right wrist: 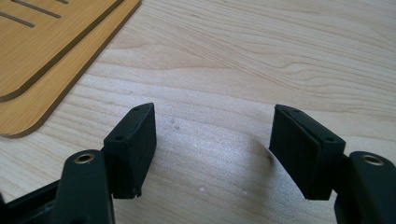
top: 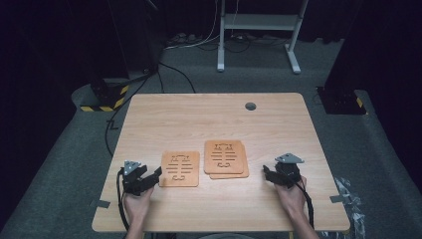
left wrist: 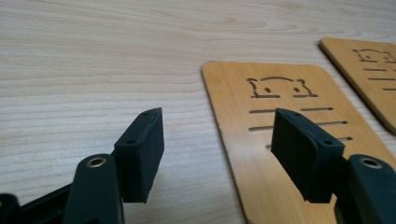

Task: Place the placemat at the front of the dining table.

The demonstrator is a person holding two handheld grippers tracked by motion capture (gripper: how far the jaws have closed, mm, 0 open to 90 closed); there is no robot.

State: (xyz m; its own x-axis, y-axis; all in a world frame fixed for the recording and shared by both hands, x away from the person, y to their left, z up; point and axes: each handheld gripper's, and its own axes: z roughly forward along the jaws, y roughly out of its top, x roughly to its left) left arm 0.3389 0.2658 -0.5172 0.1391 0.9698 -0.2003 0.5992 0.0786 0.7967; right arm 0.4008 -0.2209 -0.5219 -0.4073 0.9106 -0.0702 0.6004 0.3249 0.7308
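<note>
Both grippers held low over table [top: 209,117], jaws spread wide, nothing held. Left gripper [top: 149,180] sits at left edge of single bamboo coaster [top: 180,169]; right gripper [top: 271,175] is just beside stack of two coasters [top: 226,158], w/ bare wood between jaws. Risk: thin flat coaster likely pushed along rather than pinched; stack could be knocked askew if approached too low.
</note>
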